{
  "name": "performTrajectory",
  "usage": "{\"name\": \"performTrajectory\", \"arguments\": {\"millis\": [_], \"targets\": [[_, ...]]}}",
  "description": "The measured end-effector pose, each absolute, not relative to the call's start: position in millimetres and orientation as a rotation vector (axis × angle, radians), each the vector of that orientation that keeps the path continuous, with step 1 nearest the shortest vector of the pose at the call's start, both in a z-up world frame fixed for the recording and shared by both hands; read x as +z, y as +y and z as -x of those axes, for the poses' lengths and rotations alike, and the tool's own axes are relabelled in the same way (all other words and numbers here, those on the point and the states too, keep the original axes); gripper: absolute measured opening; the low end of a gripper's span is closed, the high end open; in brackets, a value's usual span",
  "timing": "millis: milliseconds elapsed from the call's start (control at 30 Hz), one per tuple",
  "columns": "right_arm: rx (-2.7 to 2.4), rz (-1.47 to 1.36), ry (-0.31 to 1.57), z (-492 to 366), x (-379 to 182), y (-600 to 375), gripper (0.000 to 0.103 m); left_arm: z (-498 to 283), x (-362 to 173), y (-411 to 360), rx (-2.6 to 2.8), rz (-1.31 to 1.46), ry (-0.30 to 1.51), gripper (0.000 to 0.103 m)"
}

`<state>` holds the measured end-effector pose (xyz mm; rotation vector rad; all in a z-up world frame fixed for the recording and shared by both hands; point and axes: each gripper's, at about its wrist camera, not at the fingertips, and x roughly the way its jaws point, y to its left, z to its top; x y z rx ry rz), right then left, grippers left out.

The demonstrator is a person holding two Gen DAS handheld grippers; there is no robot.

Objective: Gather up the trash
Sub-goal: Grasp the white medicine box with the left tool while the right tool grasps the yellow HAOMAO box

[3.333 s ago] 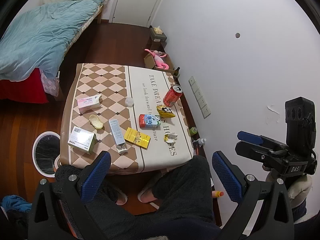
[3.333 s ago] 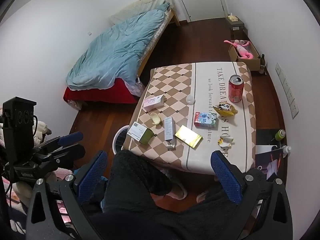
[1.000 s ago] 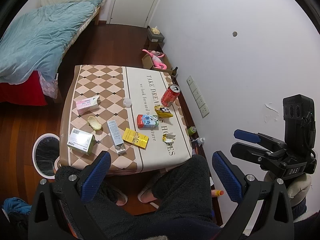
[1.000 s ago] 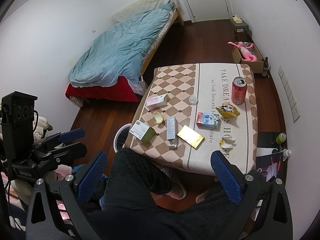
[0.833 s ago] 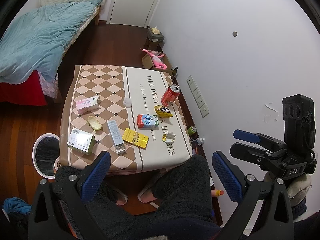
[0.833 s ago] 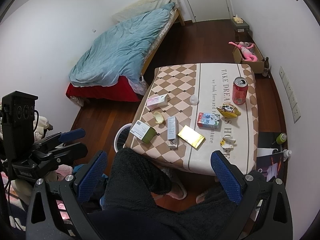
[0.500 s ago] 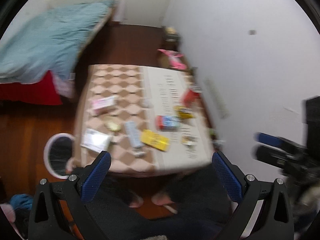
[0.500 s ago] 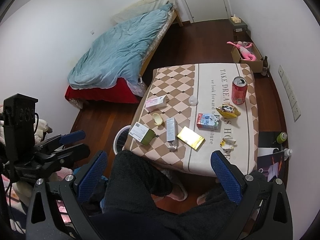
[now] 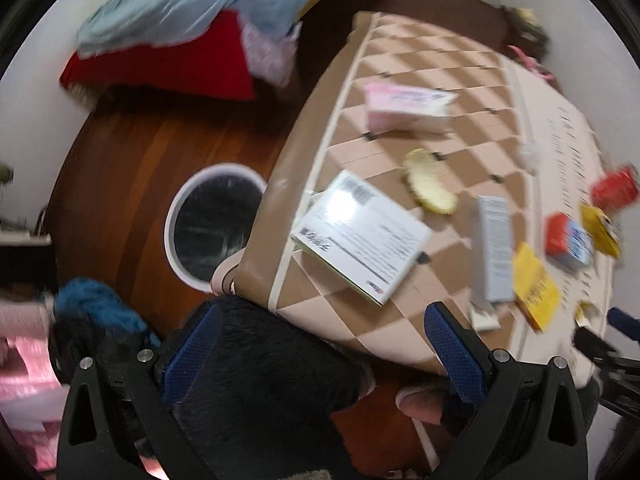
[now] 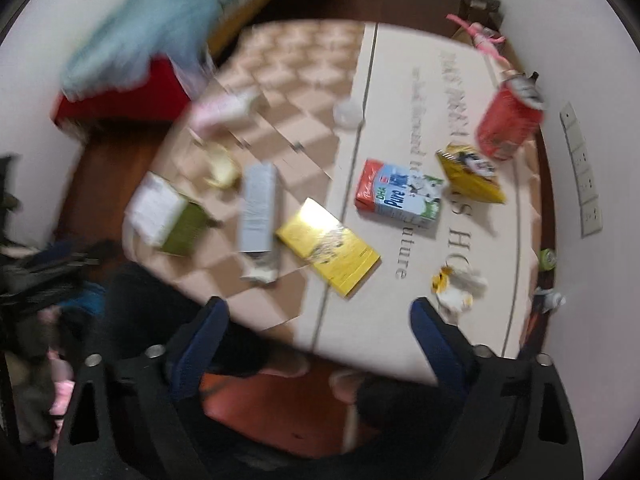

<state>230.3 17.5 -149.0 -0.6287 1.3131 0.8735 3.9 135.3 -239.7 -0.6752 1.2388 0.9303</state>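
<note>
Trash lies scattered on a low table with a checked cloth (image 9: 356, 80). My left gripper (image 9: 320, 344) stands open above the table's near left corner, close to a white and green box (image 9: 360, 236). A white-rimmed bin (image 9: 212, 220) sits on the floor left of the table. My right gripper (image 10: 320, 332) hangs over the near table edge with nothing between its fingers, and its jaws are closing. Just beyond it lie a yellow box (image 10: 328, 244), a grey carton (image 10: 258, 212), a milk carton (image 10: 400, 194), a yellow snack bag (image 10: 472, 178), a red can (image 10: 508, 120) and a crumpled wrapper (image 10: 456, 284).
A pink box (image 9: 404, 104) and a pale peel (image 9: 430, 188) lie farther back on the cloth. A bed with a blue duvet (image 9: 208, 4) stands at the back left. The person's dark-clad legs (image 9: 256, 380) are under both grippers. A wall with sockets (image 10: 584, 168) runs along the right.
Both grippers have dropped from high above to just over the near table edge and tilted downward. The left one swung toward the bin side. The right gripper's jaws stand narrower.
</note>
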Motion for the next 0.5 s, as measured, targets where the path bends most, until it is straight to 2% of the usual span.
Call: {"name": "performTrajectory", "arguments": {"millis": [200, 367, 500], "targets": [[0.849, 0.861, 1.351, -242.3, -234.2, 68.2, 0.090, -7.4, -271.3, 151.6, 0.950, 0.838, 1.247, 0.103], [0.838, 0.965, 1.334, -244.6, -266.5, 84.4, 0.090, -14.1, -278.5, 158.3, 0.932, 0.924, 1.221, 0.103], [0.829, 0.912, 1.362, -254.2, -278.4, 85.7, 0.087, -19.8, -281.2, 171.4, 0.926, 1.011, 1.173, 0.103]]}}
